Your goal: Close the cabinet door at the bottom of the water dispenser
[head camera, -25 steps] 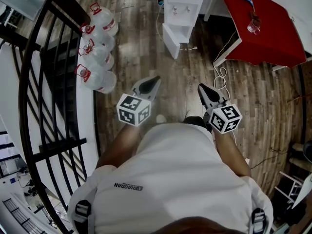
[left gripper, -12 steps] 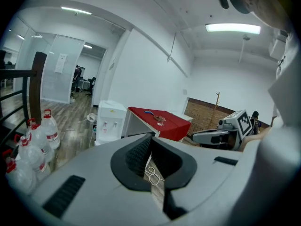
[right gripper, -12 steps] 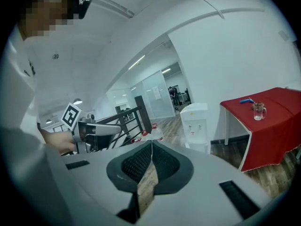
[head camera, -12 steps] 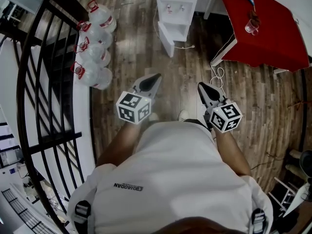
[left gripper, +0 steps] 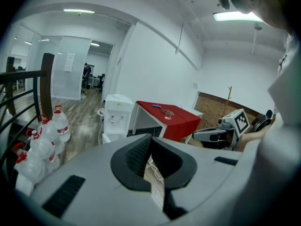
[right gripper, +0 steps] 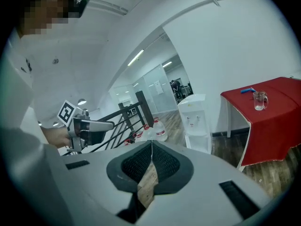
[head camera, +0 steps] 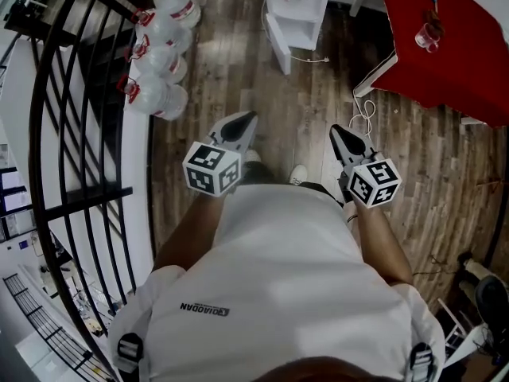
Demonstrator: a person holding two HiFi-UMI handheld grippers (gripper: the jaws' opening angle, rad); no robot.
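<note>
A white water dispenser (head camera: 301, 6) stands on the wooden floor at the top of the head view, and its bottom cabinet door (head camera: 277, 44) hangs open toward the left. It shows too in the left gripper view, water dispenser (left gripper: 116, 117), and in the right gripper view, water dispenser (right gripper: 195, 121). My left gripper (head camera: 248, 118) is shut and holds nothing, well short of the dispenser. At the same distance my right gripper (head camera: 335, 130) is shut too, with nothing in it. Both are held in front of the person's body.
Several large water bottles (head camera: 155, 50) lie left of the dispenser beside a black stair railing (head camera: 79, 110). A red-covered table (head camera: 449, 46) with a glass mug (head camera: 429, 37) stands to the right. A white cable (head camera: 362, 118) trails on the floor near the table leg.
The person has walked toward the dispenser, so it and the bottles have slid closer to the top of the head view. Both grippers stay shut in the same pose.
</note>
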